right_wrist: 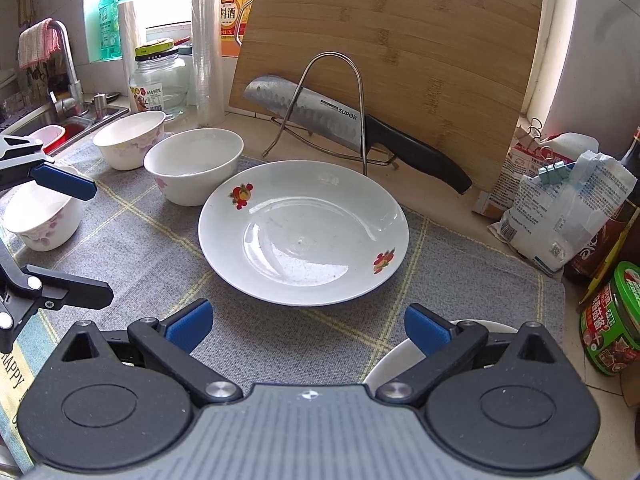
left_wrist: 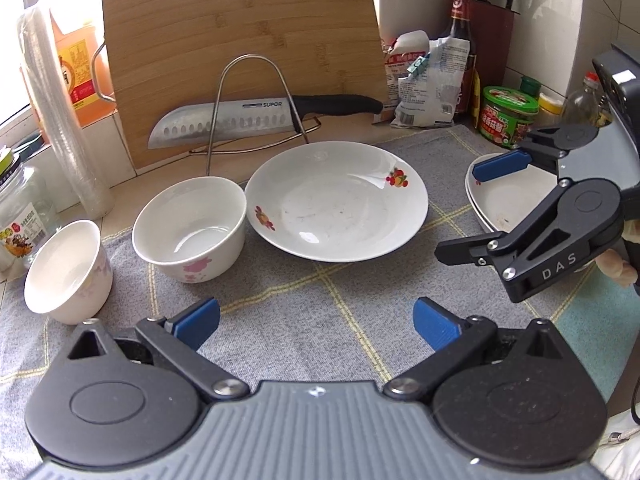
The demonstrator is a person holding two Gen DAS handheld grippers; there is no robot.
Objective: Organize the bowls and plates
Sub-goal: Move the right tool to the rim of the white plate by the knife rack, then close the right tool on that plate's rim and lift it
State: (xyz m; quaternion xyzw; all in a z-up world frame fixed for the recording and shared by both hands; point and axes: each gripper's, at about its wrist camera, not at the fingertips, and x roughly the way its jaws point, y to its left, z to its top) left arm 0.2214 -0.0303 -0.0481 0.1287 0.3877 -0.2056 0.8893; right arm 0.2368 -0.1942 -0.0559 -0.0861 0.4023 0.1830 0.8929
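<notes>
A white plate with fruit prints (left_wrist: 336,200) (right_wrist: 304,232) lies in the middle of the grey checked cloth (left_wrist: 304,312). Left of it stands a white bowl with pink flowers (left_wrist: 190,228) (right_wrist: 194,164); a second bowl (left_wrist: 66,272) (right_wrist: 130,138) sits further left. A third bowl (right_wrist: 42,216) shows in the right wrist view, partly behind my left gripper (right_wrist: 80,240). My left gripper (left_wrist: 316,320) is open over bare cloth, short of the plate. My right gripper (right_wrist: 308,326) (left_wrist: 476,206) is open above another white plate (left_wrist: 508,200) (right_wrist: 394,360), holding nothing.
A bamboo cutting board (left_wrist: 240,40) leans on the back wall, with a knife (left_wrist: 224,124) in a wire rack (left_wrist: 248,92) before it. Sauce jars (left_wrist: 506,116), bottles and bags (right_wrist: 560,216) crowd the right. A glass jar (right_wrist: 160,80) and sink (right_wrist: 60,120) lie left.
</notes>
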